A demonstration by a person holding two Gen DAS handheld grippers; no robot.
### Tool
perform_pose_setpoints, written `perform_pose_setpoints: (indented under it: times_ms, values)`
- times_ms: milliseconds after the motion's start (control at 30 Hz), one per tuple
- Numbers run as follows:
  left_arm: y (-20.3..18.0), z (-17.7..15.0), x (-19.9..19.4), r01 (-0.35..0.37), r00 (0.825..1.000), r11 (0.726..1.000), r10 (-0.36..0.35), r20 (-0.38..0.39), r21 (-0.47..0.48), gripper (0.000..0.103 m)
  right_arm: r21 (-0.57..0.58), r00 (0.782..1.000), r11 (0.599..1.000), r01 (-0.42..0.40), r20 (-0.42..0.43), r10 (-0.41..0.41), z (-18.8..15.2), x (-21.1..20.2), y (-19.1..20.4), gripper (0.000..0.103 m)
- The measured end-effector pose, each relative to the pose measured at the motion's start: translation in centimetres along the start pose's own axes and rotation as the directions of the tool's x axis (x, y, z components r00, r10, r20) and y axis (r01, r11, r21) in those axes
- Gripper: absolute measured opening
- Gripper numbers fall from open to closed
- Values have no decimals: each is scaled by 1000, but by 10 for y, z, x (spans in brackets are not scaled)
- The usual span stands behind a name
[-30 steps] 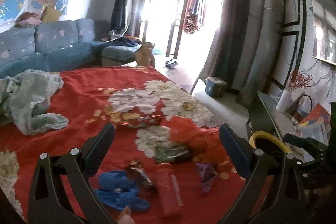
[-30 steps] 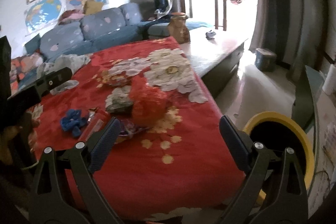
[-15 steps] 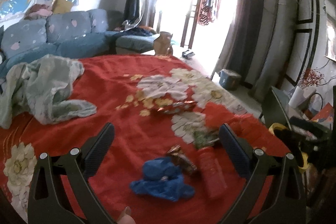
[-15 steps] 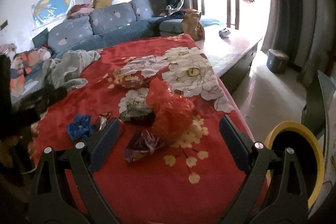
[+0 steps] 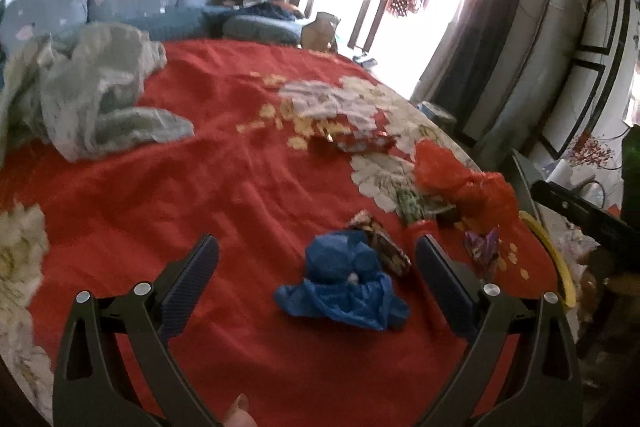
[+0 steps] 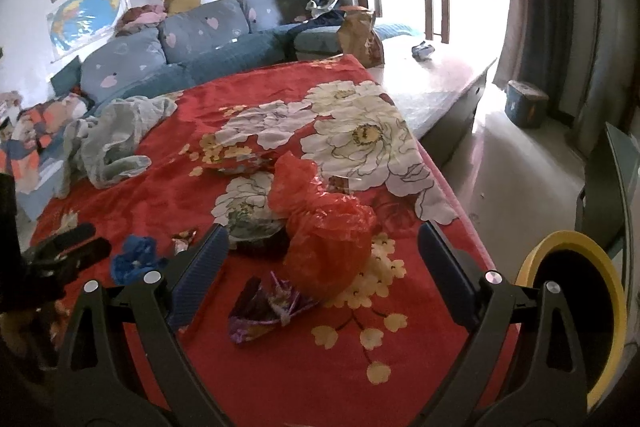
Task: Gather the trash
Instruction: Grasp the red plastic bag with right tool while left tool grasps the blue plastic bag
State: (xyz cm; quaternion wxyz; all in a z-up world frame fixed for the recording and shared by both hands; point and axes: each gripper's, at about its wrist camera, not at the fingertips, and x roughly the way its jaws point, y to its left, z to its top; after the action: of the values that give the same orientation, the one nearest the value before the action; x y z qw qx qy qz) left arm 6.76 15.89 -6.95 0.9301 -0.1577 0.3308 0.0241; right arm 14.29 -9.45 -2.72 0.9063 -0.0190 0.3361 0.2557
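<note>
The left gripper (image 5: pixel 316 259) is spread wide and empty above the red floral blanket (image 5: pixel 224 179), a crumpled blue bag (image 5: pixel 344 287) lying between its fingers; the right gripper (image 6: pixel 323 247) is equally wide and empty, framing a red plastic bag (image 6: pixel 324 227) and a purple wrapper (image 6: pixel 268 307); only the right view shows the yellow-rimmed bin (image 6: pixel 576 315) fully, beside the bed; only the left shows the patterned wrapper (image 5: pixel 384 247) touching the blue bag
</note>
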Motion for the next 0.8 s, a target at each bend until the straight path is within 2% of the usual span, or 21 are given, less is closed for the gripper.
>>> perform_pose_setpoints:
  times_ms: [100,133,267,333,400,433,467,500,567,633,800]
  values:
    - [-2,-5,9,47,998,999,-48,-50,-21,83,5,1000,1000,8,-19,-8,0,10,-3,87]
    - [-3,-8,13,56,996,998,-57,-64,-22,82,12,999,1000,9,-33,-9,0,16,-5,87]
    - [-10,-17,24,59,993,998,-59,-105,-4,74,26,995,1000,17,-95,-14,-2,36,-11,87]
    - [-13,-19,28,60,991,998,-59,-120,1,67,31,994,999,16,-110,-13,-4,42,-13,87]
    - [-16,-20,31,55,990,998,-53,-131,19,57,33,993,999,16,-117,-12,-6,48,-14,81]
    - [-17,-20,32,53,990,998,-49,-134,26,51,33,993,999,12,-120,-8,-6,49,-14,73]
    - [-17,-21,32,53,989,998,-48,-137,28,49,36,992,999,2,-128,3,-7,51,-14,64]
    - [-18,-21,32,53,989,998,-48,-141,29,44,38,992,999,-4,-130,9,-7,51,-14,59]
    - [-16,-21,32,52,989,998,-47,-143,29,35,39,992,999,-21,-126,26,-8,50,-14,37]
    - [-15,-20,31,63,988,998,-60,-145,19,27,41,993,999,-26,-112,30,-8,47,-14,29]
    - [-11,-11,19,68,992,997,-66,-107,19,22,39,997,998,-53,-62,55,-3,33,-14,23]
